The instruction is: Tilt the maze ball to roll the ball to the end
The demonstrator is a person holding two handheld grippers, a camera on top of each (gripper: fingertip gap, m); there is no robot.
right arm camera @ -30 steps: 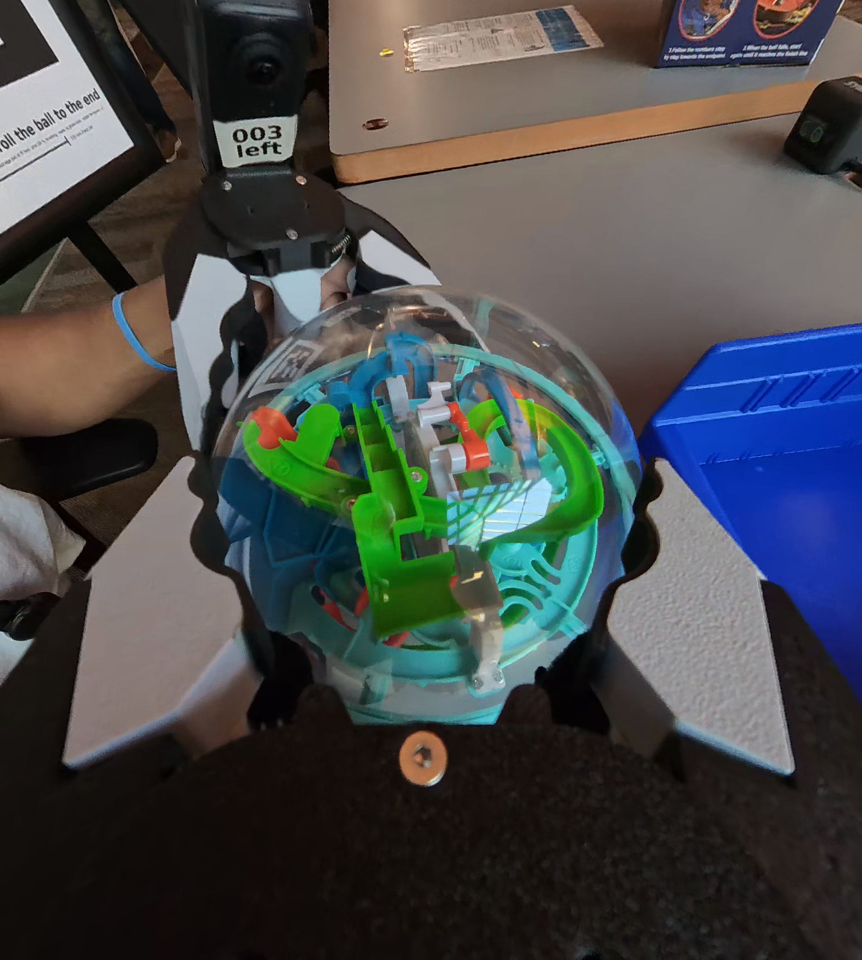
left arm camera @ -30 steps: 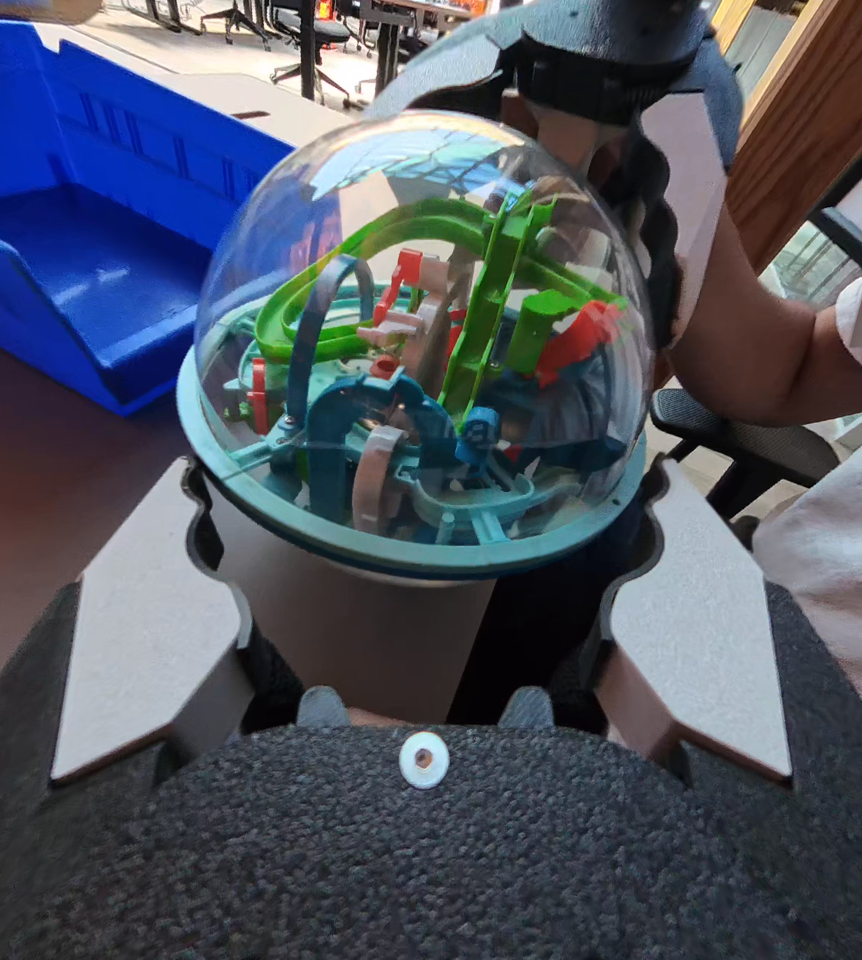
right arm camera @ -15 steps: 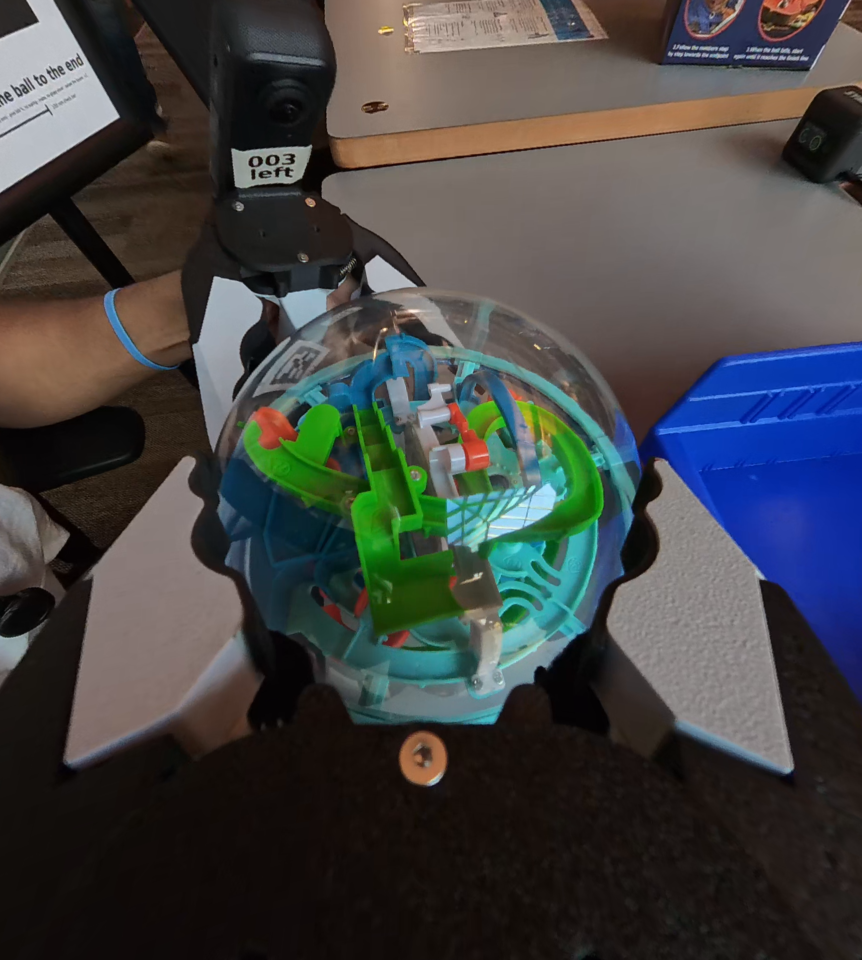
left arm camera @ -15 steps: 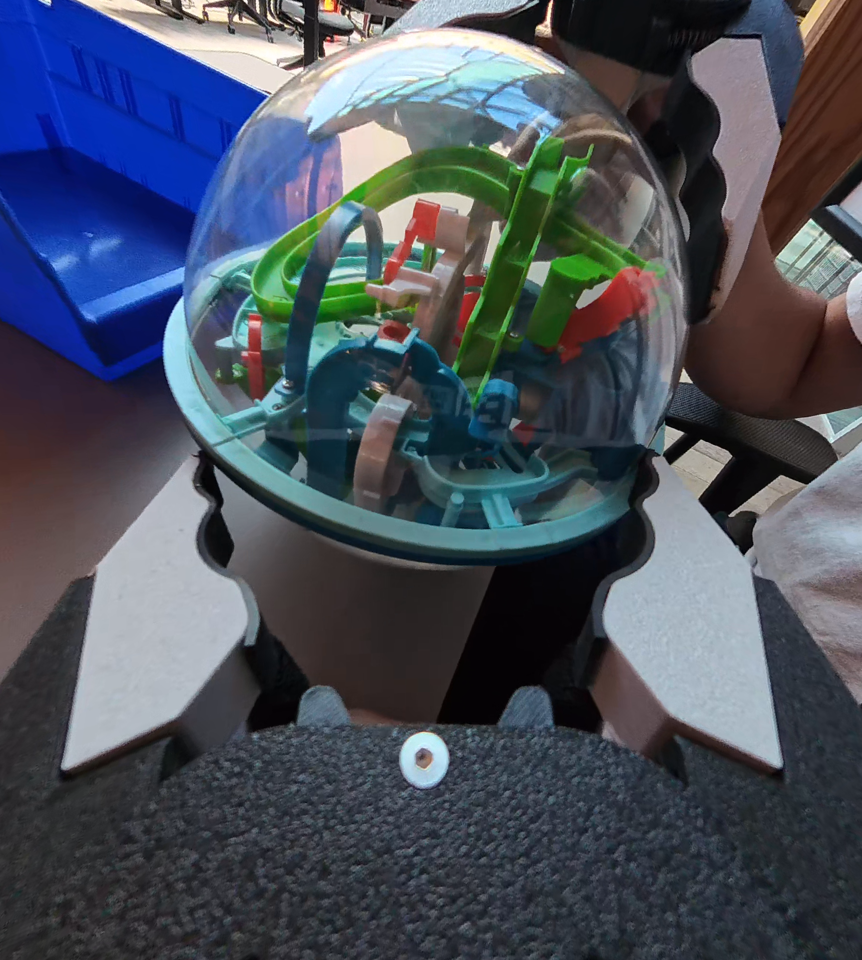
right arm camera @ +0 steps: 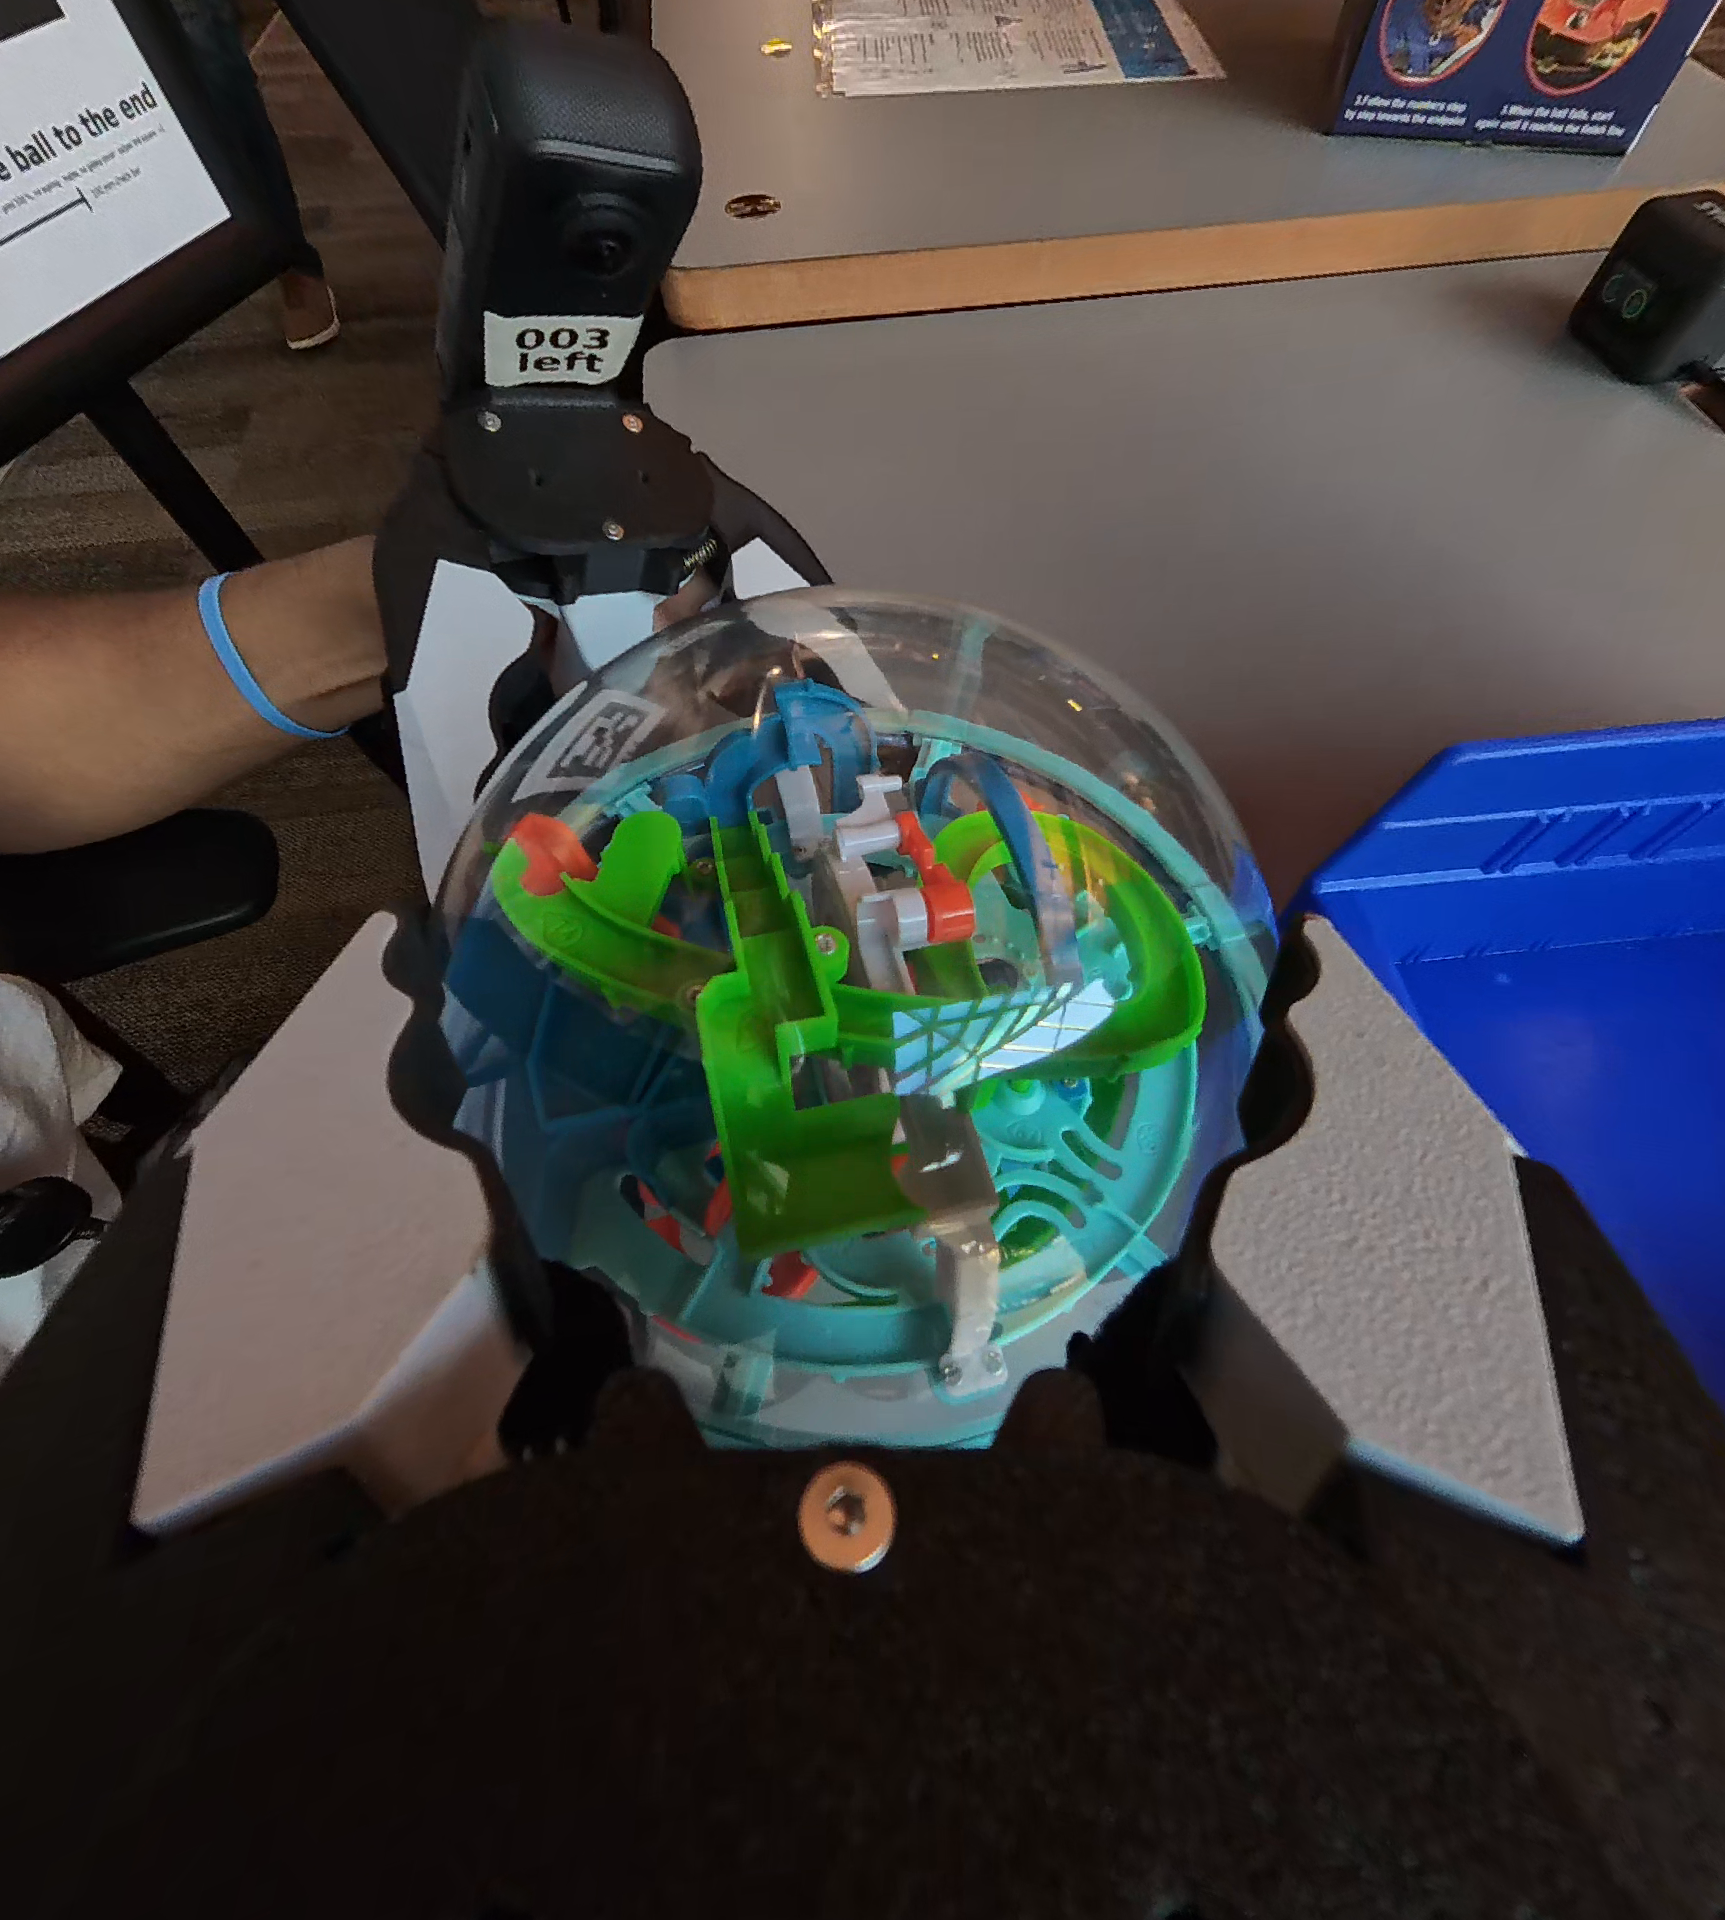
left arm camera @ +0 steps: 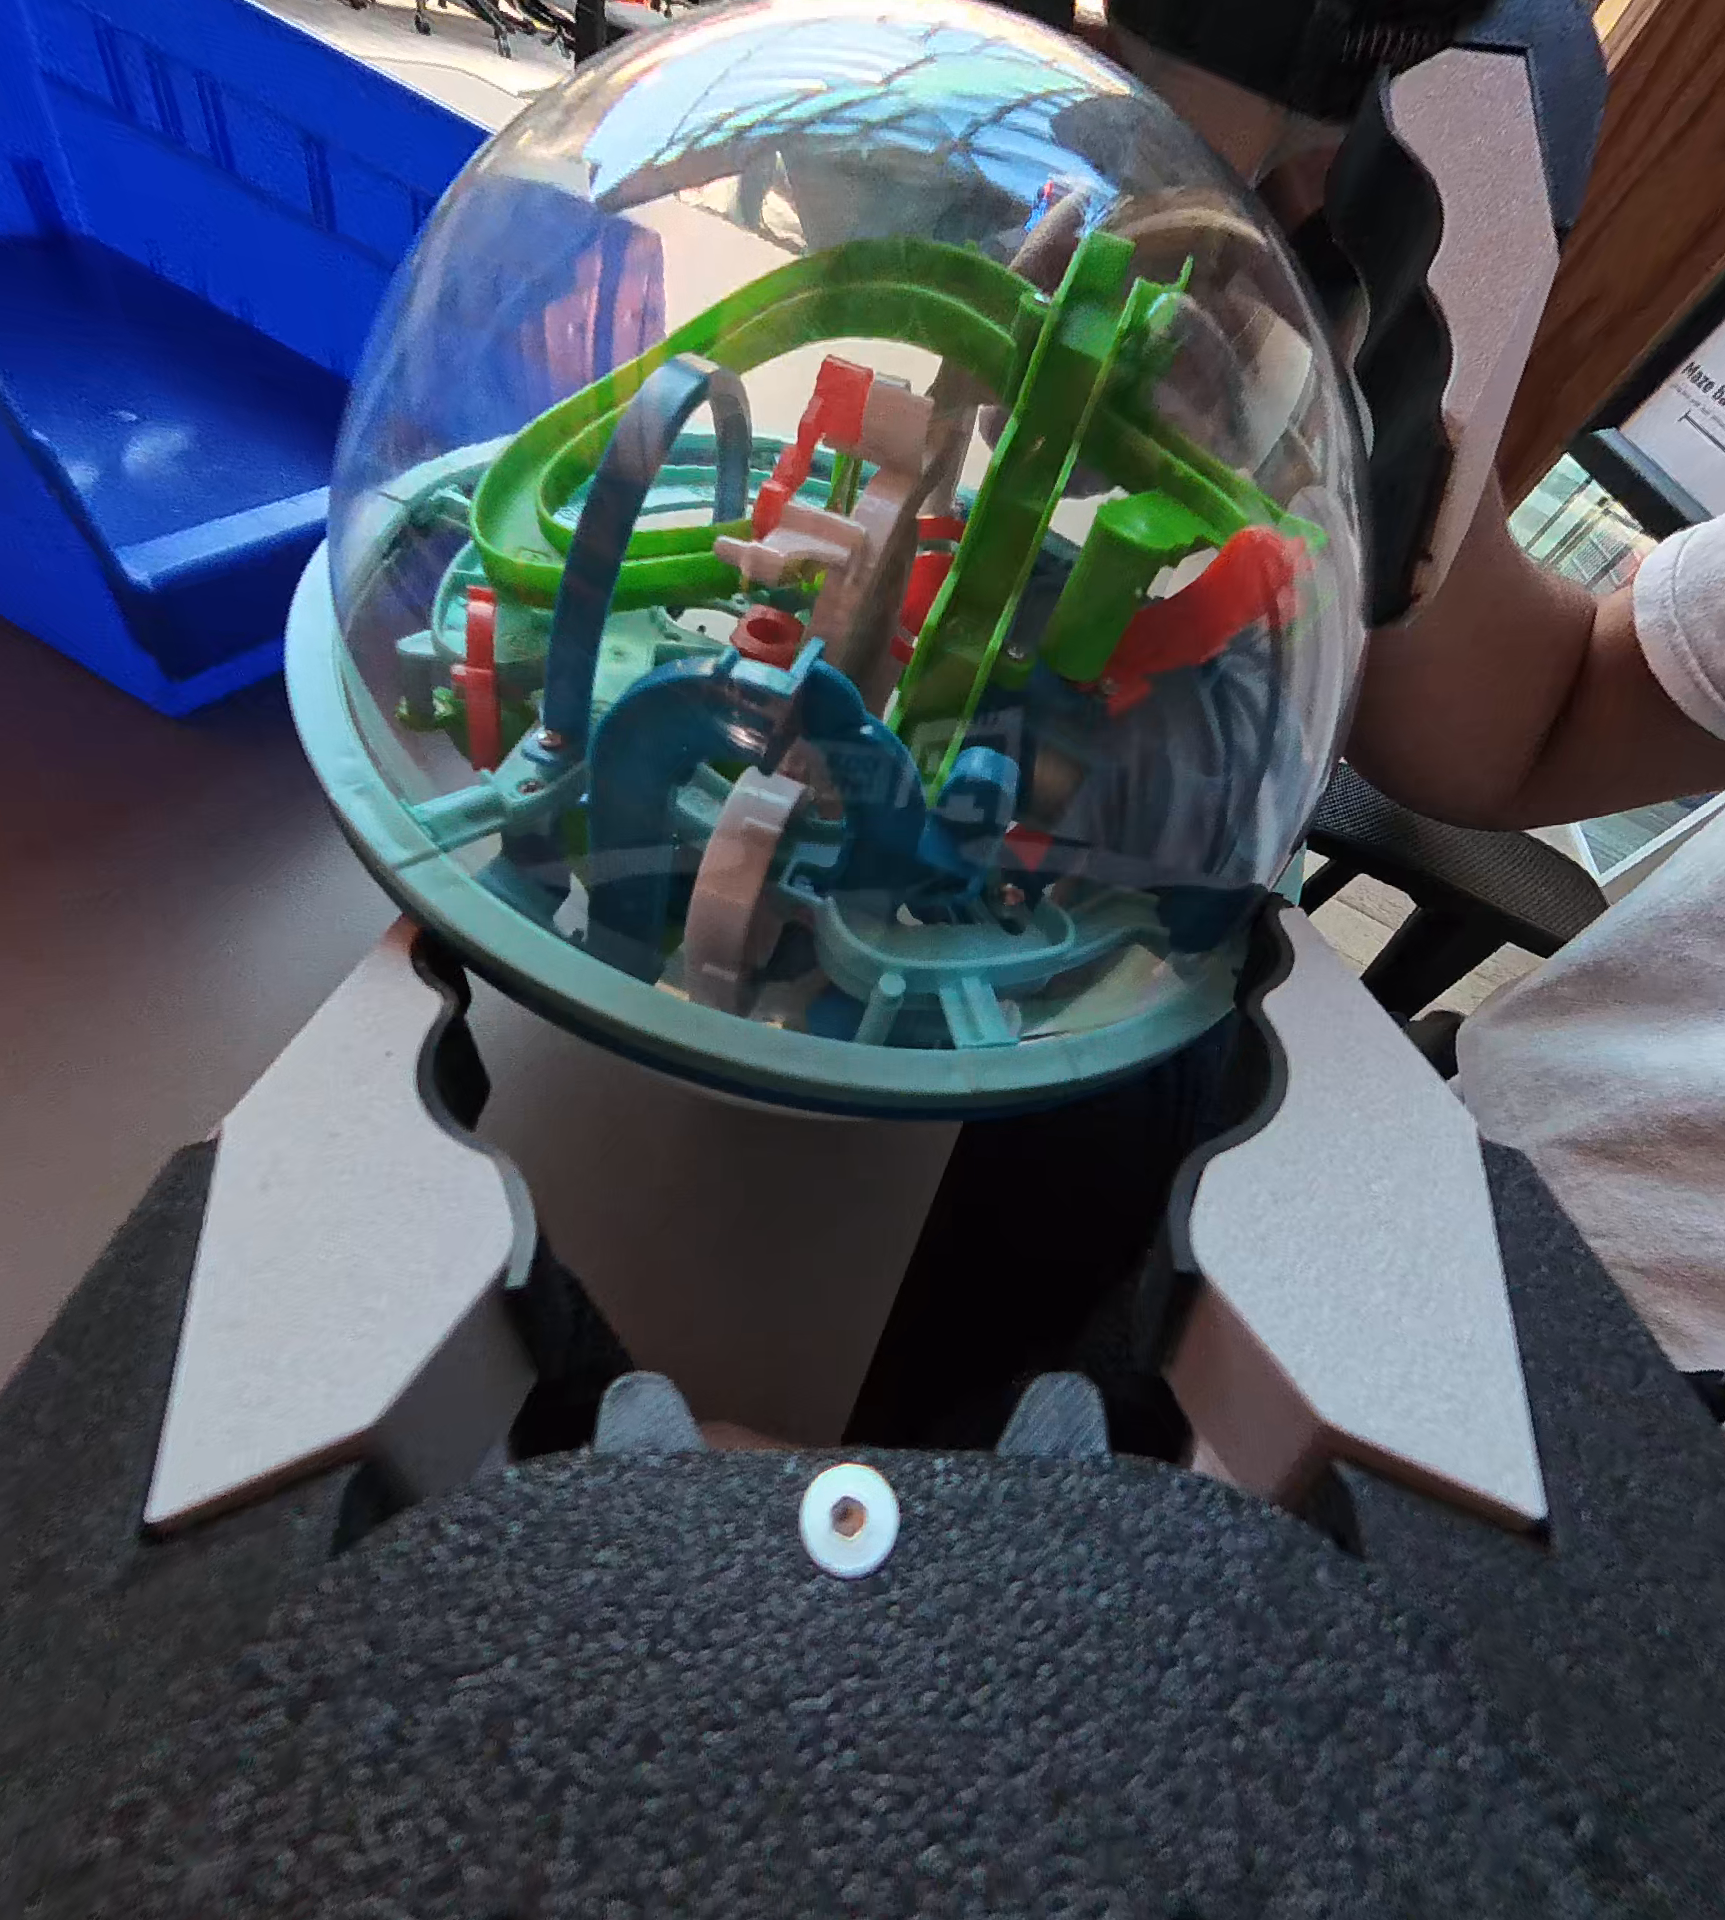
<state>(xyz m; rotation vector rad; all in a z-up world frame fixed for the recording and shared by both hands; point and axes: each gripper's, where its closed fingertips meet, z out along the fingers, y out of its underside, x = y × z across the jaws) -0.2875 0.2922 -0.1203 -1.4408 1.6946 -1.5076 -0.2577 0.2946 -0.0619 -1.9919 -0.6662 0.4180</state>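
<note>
The maze ball, a clear sphere with green, blue, teal and red tracks inside, is held above the grey desk between both hand-held grippers.

Right hand-held gripper: jaws spread wide, with the sphere seated deep between them. The black wavy inner edges of both fingers press against the sphere's sides, so this gripper is clamped on it.

Left hand-held gripper: jaws also wide. The ball sits at the fingertips, its teal equator ring tilted. The right fingertip meets the shell. The left fingertip lies just under the ring; contact there cannot be told from its own view. From the right wrist view this gripper stands on the ball's far side.

A blue bin stands just beside the ball, on the desk.
</note>
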